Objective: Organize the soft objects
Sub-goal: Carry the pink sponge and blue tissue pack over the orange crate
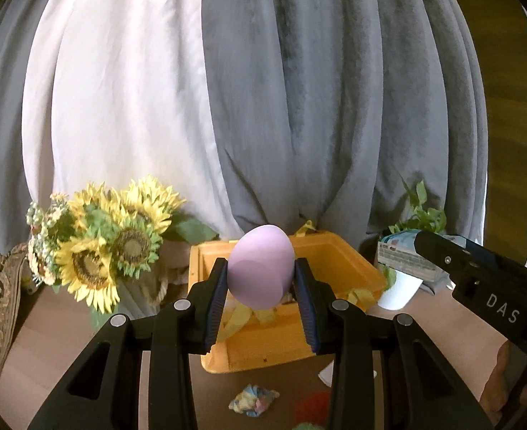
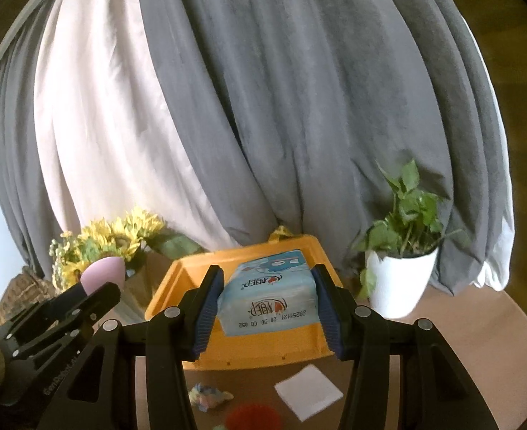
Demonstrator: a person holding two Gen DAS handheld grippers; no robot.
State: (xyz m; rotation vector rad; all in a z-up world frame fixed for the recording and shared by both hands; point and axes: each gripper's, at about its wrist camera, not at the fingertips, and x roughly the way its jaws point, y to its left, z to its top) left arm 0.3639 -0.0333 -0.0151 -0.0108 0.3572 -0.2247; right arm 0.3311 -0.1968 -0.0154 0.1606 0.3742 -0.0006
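My left wrist view looks forward and slightly down along its fingers from close in front of the yellow bin [image 1: 349, 261], facing the grey curtain [image 1: 335, 107] behind it. My right wrist view sits just to the right of that, equally near the yellow bin [image 2: 263, 349] and facing the same curtain [image 2: 299, 107]. Both share the bin, the sunflowers [image 1: 113, 243] [image 2: 116, 236] to its left, the potted plant [image 1: 403, 286] [image 2: 399, 276] to its right and the brown table [image 1: 66, 322] [image 2: 478, 322] before it.

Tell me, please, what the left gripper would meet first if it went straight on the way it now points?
Probably the orange bin: the left gripper, shut on a purple egg-shaped sponge, points over it, with the curtain behind. Depth is unclear.
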